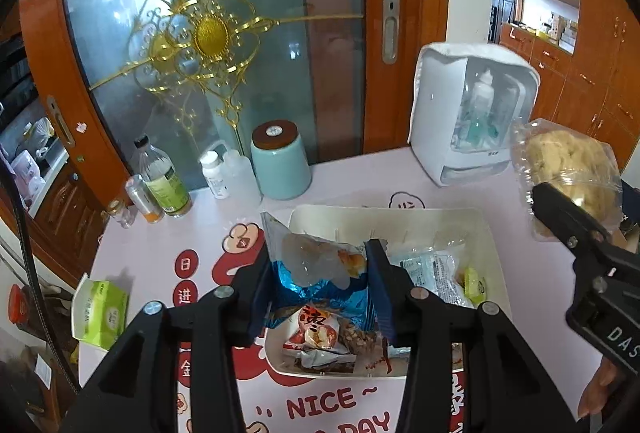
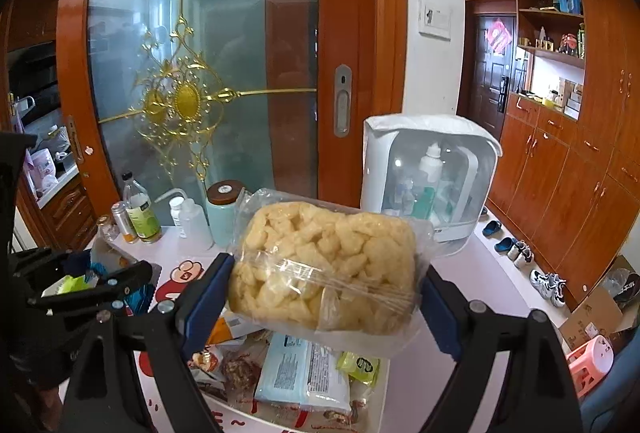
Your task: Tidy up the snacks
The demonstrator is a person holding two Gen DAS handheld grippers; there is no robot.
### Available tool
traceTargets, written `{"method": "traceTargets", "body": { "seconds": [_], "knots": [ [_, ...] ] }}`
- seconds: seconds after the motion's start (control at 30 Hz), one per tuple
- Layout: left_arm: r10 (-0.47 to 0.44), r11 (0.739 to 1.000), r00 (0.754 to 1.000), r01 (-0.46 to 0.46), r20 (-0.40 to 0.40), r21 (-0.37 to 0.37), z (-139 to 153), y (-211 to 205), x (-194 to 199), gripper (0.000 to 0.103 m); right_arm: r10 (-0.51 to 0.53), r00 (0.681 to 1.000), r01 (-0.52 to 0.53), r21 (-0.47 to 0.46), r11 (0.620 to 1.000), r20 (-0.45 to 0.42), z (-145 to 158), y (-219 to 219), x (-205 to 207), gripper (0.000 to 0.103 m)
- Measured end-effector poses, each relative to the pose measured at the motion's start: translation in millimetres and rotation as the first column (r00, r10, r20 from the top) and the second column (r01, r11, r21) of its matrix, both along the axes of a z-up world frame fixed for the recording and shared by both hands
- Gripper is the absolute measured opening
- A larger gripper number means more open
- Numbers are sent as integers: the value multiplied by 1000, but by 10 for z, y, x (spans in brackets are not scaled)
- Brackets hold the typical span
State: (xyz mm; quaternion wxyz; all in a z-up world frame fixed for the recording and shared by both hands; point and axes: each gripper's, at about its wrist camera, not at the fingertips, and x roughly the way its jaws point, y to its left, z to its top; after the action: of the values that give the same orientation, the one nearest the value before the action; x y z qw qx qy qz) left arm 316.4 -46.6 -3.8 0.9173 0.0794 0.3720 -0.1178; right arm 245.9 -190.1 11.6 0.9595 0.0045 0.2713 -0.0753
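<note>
My left gripper (image 1: 320,285) is shut on a blue snack packet (image 1: 320,273) with a clear top, and holds it above the near left part of a white tray (image 1: 400,217). In the tray lie several packets, among them a red-and-white one (image 1: 316,333) and a pale blue-white one (image 2: 296,373). Pressed between the blue pads of my right gripper (image 2: 324,305), a clear bag of yellow puffs (image 2: 320,253) hangs over the tray's right side. The left wrist view shows this bag (image 1: 568,161) at the far right, above the table.
A pink printed table (image 1: 160,233) carries a teal jar (image 1: 280,161), bottles (image 1: 164,181), a white cabinet-like appliance (image 1: 472,113) at the back and a green tissue box (image 1: 100,313) near the left edge. A glass sliding door stands behind. Shoes (image 2: 516,249) lie on the floor at right.
</note>
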Motion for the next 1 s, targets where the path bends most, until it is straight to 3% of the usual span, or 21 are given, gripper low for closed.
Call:
{"method": "traceTargets", "body": {
  "seconds": [0.07,0.17,0.3,0.53,1.0],
  "knots": [
    [-5,1000,1000,5,-26,7,-107,-27,61,78,12,999,-11,7,1000,-30,-104,-17,98,90],
    [27,998,999,-26,-29,62,-250,-26,116,95,12,995,-12,2,1000,-94,-299,-52,247,92],
    [14,998,997,-9,-75,65,-400,-3,150,97,-9,993,10,3,1000,-120,-464,-134,301,101],
    [34,996,996,-27,-84,89,-494,36,83,97,-10,990,9,-8,1000,-141,-567,-134,280,102],
    [73,996,996,-70,-55,61,-229,152,-520,97,28,989,-29,-2,1000,-144,-434,3,-107,102]
  ]
}}
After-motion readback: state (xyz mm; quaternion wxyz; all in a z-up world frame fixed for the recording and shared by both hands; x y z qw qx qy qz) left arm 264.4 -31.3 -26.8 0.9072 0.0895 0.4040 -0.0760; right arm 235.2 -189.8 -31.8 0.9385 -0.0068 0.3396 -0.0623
